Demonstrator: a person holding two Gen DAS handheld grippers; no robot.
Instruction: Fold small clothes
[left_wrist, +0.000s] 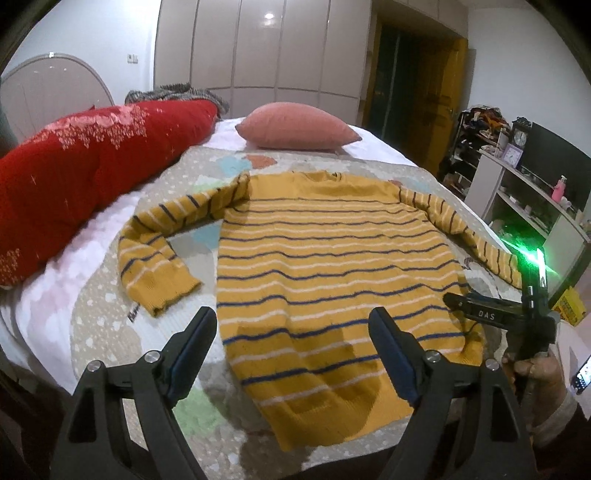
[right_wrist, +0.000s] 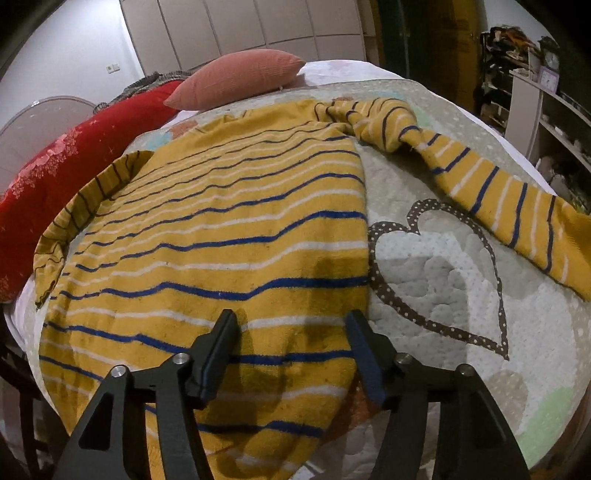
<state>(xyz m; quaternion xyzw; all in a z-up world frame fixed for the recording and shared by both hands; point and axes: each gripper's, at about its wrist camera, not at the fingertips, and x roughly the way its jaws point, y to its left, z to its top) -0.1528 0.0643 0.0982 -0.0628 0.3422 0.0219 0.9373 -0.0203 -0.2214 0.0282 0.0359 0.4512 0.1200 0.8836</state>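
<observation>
A yellow knitted sweater with blue and white stripes (left_wrist: 325, 266) lies flat on a bed, on top of a grey quilted blanket with pastel shapes (left_wrist: 110, 332). The sweater is spread out with its neck pointing toward a pink pillow (left_wrist: 295, 127) at the far end of the bed. One sleeve bends down beside the body of the sweater on the side of a big red blanket with pale flowers (left_wrist: 74, 177). The other sleeve stretches away from the sweater on the other side, next to a brown dotted heart shape (right_wrist: 443, 280) sewn on the quilt.

The left claw (left_wrist: 291, 332) hangs over the bottom part of the sweater. Its jaws stand wide apart and hold nothing.

The right claw (right_wrist: 291, 332) hangs over the bottom corner of the sweater, just beside the heart. Its jaws are wide too, with nothing held between them. In the left wrist view the right claw shows at the sweater's edge, with a hand (left_wrist: 532, 373) gripping its handle and a green light shining above it.
</observation>
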